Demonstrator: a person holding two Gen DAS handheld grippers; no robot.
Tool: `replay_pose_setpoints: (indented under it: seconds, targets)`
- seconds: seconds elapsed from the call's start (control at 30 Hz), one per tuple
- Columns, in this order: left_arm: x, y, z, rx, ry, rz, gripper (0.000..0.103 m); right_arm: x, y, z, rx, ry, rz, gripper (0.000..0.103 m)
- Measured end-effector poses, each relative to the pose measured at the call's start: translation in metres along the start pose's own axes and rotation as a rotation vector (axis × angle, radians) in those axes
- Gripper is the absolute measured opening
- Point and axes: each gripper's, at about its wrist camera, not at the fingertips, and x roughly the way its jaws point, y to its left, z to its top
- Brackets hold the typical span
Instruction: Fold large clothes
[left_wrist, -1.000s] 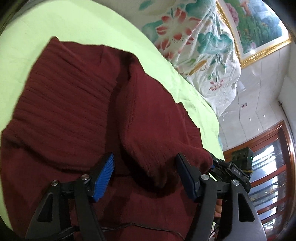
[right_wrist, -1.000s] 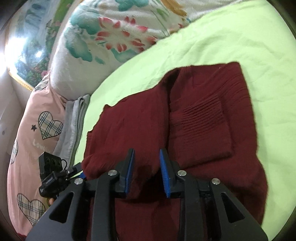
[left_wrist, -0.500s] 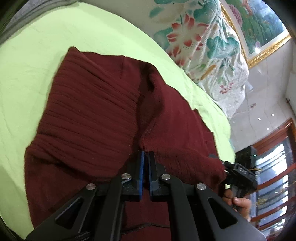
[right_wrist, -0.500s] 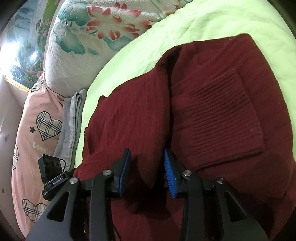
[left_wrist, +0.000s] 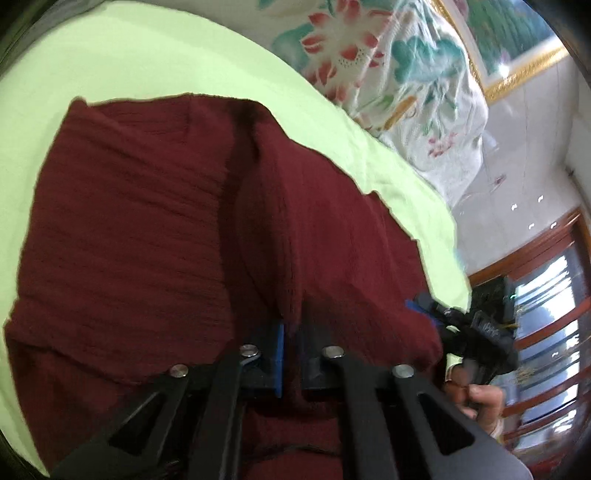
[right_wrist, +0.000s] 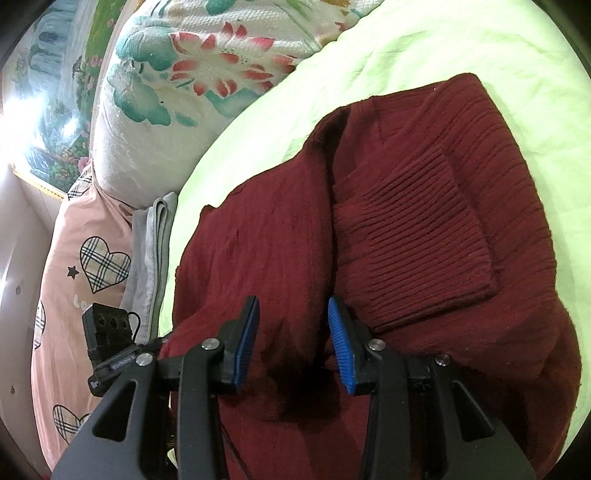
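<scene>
Maroon knit sweater (right_wrist: 424, 229) partly folded on bed (right_wrist: 461, 48); left gripper (left_wrist: 291, 354) fingers pinching near hem, right gripper (right_wrist: 291, 343) fingers wide; final fold remaining.

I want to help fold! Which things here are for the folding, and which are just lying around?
For the folding:
- dark red sweater
- left claw, pinching it
- right claw, open over it

Just lying around:
- flowered quilt
- pink heart pillow
- folded grey cloth

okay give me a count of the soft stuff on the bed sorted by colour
Dark red: 1, the sweater
Floral white: 1, the quilt
Pink with hearts: 1, the pillow
Grey: 1, the folded cloth
Light green: 1, the bedsheet
Total: 5
</scene>
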Motion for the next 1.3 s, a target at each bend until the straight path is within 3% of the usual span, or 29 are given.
replay_pose_setpoints:
  seconds: [0.07,0.17,0.43,0.5,0.73,0.93,1.07,1.2,1.3]
  targets:
    - [-0.016,0.002,0.000,-0.012,-0.082,0.011,0.004,-0.001,0.000,0.000,0.005,-0.005,0.005,0.040]
    - [-0.027,0.019,0.000,-0.067,-0.126,0.008,0.003,0.000,0.001,-0.002,0.010,-0.006,0.027,0.040]
    - [-0.020,0.031,-0.003,-0.106,-0.101,0.014,0.002,0.024,0.007,-0.015,0.002,0.057,0.050,0.039]
    - [-0.018,0.028,-0.003,-0.100,-0.092,0.007,0.002,0.026,0.011,-0.014,-0.018,0.072,0.047,0.004]
    - [-0.036,-0.005,0.010,-0.011,-0.161,-0.040,0.002,-0.053,0.046,0.023,-0.178,-0.208,0.034,0.004]
    - [-0.005,0.007,-0.008,-0.007,-0.076,0.002,0.002,-0.023,0.019,0.005,-0.201,-0.090,-0.114,0.004]
    - [0.002,0.012,-0.019,-0.009,-0.039,-0.005,0.003,-0.016,-0.009,-0.003,-0.107,-0.050,-0.150,0.005]
    - [-0.004,0.006,-0.021,0.021,-0.038,0.026,0.003,-0.038,0.005,-0.001,-0.108,-0.117,-0.204,0.007]
    - [-0.003,0.003,-0.022,0.030,-0.033,0.045,0.003,-0.046,0.036,-0.007,-0.176,-0.160,-0.128,0.007]
